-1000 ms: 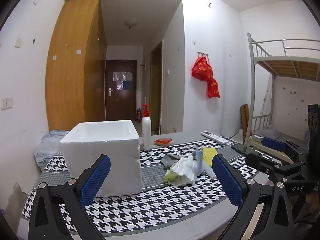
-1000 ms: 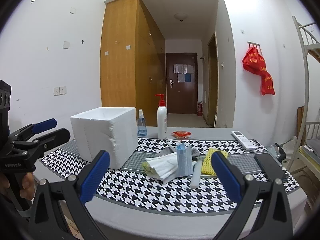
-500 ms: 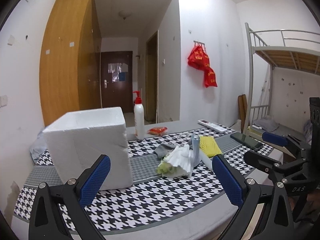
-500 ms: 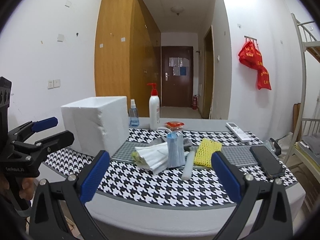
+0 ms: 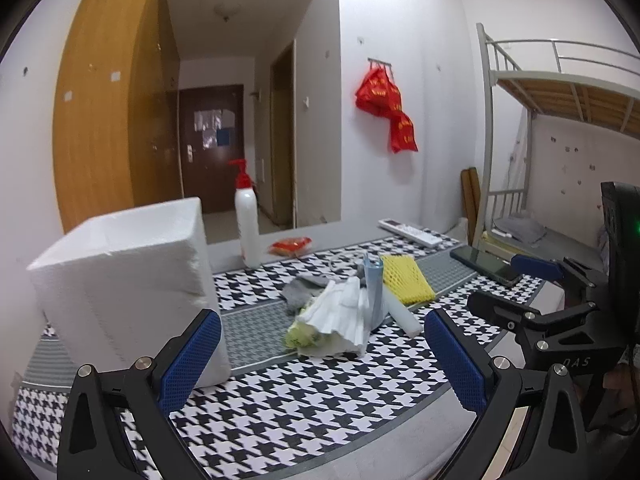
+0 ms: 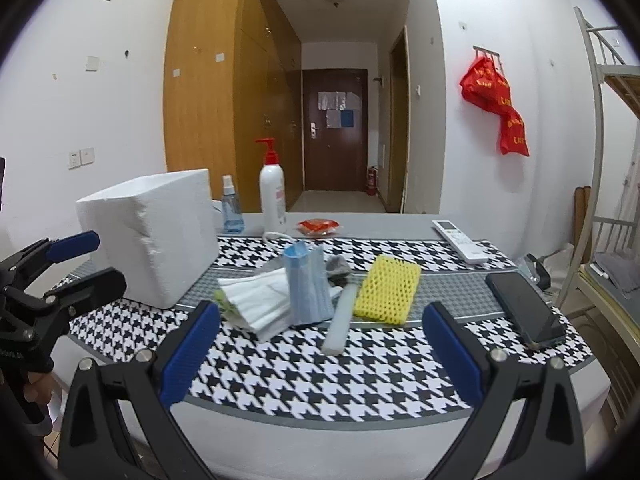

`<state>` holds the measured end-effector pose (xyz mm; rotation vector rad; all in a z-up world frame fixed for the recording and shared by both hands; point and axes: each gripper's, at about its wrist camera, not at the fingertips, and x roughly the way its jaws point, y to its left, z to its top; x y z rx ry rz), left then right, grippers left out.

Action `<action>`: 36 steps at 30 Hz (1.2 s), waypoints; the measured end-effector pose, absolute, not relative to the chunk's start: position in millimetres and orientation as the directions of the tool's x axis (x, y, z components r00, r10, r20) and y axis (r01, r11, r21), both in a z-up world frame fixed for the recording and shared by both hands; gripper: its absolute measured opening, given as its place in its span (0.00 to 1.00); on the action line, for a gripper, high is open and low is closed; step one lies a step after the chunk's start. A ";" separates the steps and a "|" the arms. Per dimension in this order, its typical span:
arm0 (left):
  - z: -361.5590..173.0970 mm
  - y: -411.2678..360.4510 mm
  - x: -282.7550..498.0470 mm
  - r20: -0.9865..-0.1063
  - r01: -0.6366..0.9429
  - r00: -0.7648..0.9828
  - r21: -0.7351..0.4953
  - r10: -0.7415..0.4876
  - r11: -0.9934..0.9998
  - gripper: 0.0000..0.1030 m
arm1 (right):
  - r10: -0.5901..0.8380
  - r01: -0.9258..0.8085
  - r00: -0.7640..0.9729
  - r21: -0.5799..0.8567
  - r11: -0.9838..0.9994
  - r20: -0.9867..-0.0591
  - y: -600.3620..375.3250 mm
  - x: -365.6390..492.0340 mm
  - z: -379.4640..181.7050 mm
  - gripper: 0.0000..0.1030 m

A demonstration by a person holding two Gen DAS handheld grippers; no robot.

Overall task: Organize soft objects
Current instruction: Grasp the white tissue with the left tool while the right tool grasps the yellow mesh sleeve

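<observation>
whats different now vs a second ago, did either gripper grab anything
Neither has grabbed anything. Both grippers have come forward toward the table: the foam box and the pile of soft items loom larger in each view. The left gripper and right gripper are still open and empty. The yellow foam net, phone and pump bottle lie where they were.

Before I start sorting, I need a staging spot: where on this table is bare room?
The near checked strip of cloth in front of the pile, between both grippers' open jaws, is bare. So is the grey band between the foam box and the white tissues. It is crowded mid-table: tissues, blue mask, foam stick and yellow net overlap or touch.
</observation>
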<state>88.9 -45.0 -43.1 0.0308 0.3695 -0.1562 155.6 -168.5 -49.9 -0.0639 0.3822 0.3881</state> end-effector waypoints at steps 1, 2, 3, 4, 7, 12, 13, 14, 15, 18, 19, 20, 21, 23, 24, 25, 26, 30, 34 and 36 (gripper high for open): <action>-44.9 -46.2 92.9 -0.372 0.162 0.916 0.004 -0.148 0.987 0.99 | 0.353 -0.378 0.855 0.011 0.926 -0.379 -169.0 158.3 -51.2 0.99; -46.6 -47.0 96.5 -0.381 0.164 0.912 0.007 -0.149 0.986 0.99 | 0.348 -0.372 0.856 0.011 0.928 -0.383 -170.0 160.4 -52.2 0.99; -48.4 -47.6 100.0 -0.390 0.167 0.908 0.010 -0.150 0.986 0.99 | 0.346 -0.369 0.856 0.014 0.929 -0.385 -170.5 163.2 -53.1 0.99; -49.9 -48.1 103.6 -0.399 0.170 0.905 0.012 -0.151 0.985 0.99 | 0.345 -0.368 0.854 0.017 0.930 -0.389 -171.3 165.7 -54.1 0.99; -53.3 -49.3 112.7 -0.414 0.176 0.897 0.010 -0.156 0.984 0.99 | 0.336 -0.359 0.851 0.019 0.933 -0.403 -173.4 173.6 -57.3 0.99; -60.4 -54.3 124.6 -0.445 0.187 0.882 0.029 -0.155 0.982 0.99 | 0.336 -0.358 0.841 0.029 0.933 -0.425 -176.1 184.4 -62.1 0.99; -61.6 -54.9 127.0 -0.450 0.188 0.880 0.031 -0.154 0.982 0.99 | 0.331 -0.355 0.840 0.027 0.934 -0.430 -176.1 186.1 -62.8 0.99; -62.5 -55.7 129.5 -0.456 0.188 0.877 0.032 -0.153 0.982 0.99 | 0.328 -0.353 0.839 0.026 0.935 -0.434 -176.6 188.4 -64.1 0.99; -63.1 -56.3 132.3 -0.462 0.188 0.874 0.033 -0.152 0.982 0.99 | 0.327 -0.352 0.838 0.026 0.936 -0.437 -177.2 190.0 -64.8 0.99; -64.4 -58.7 138.4 -0.473 0.196 0.867 0.039 -0.154 0.980 0.99 | 0.317 -0.341 0.836 0.027 0.940 -0.447 -179.5 196.7 -66.3 0.99; -64.8 -59.8 140.4 -0.475 0.196 0.867 0.043 -0.153 0.980 0.99 | 0.316 -0.340 0.836 0.028 0.940 -0.450 -180.2 198.6 -66.9 0.99; -65.5 -61.5 142.3 -0.478 0.201 0.865 0.049 -0.153 0.978 0.99 | 0.311 -0.335 0.834 0.029 0.942 -0.456 -180.9 201.6 -67.6 0.99; -66.2 -62.5 144.9 -0.481 0.205 0.863 0.054 -0.154 0.977 0.99 | 0.309 -0.334 0.832 0.029 0.942 -0.460 -181.8 204.0 -68.4 0.99; -68.2 -65.1 150.7 -0.488 0.201 0.860 0.062 -0.146 0.978 0.99 | 0.308 -0.334 0.830 0.027 0.942 -0.464 -182.9 206.6 -69.6 0.99; -69.0 -65.8 153.6 -0.490 0.200 0.860 0.063 -0.145 0.978 0.99 | 0.305 -0.332 0.829 0.026 0.943 -0.468 -183.5 208.7 -70.2 0.99; -69.9 -66.4 156.5 -0.493 0.204 0.858 0.063 -0.147 0.977 0.99 | 0.302 -0.330 0.828 0.025 0.944 -0.472 -184.0 211.1 -70.8 0.99; -70.3 -67.0 159.2 -0.496 0.210 0.855 0.059 -0.155 0.976 0.99 | 0.298 -0.327 0.827 0.023 0.945 -0.476 -184.4 213.7 -71.6 0.99; -70.6 -71.7 168.6 -0.500 0.240 0.846 0.053 -0.183 0.969 0.99 | 0.285 -0.317 0.819 0.021 0.948 -0.498 -187.0 222.4 -77.0 0.99; -74.2 -75.2 178.4 -0.509 0.253 0.840 0.061 -0.188 0.966 0.99 | 0.278 -0.311 0.810 0.023 0.950 -0.516 -188.8 229.7 -81.3 0.99; -76.5 -75.6 183.6 -0.515 0.256 0.836 0.062 -0.189 0.965 0.99 | 0.272 -0.308 0.808 0.019 0.951 -0.523 -189.0 232.8 -81.9 0.99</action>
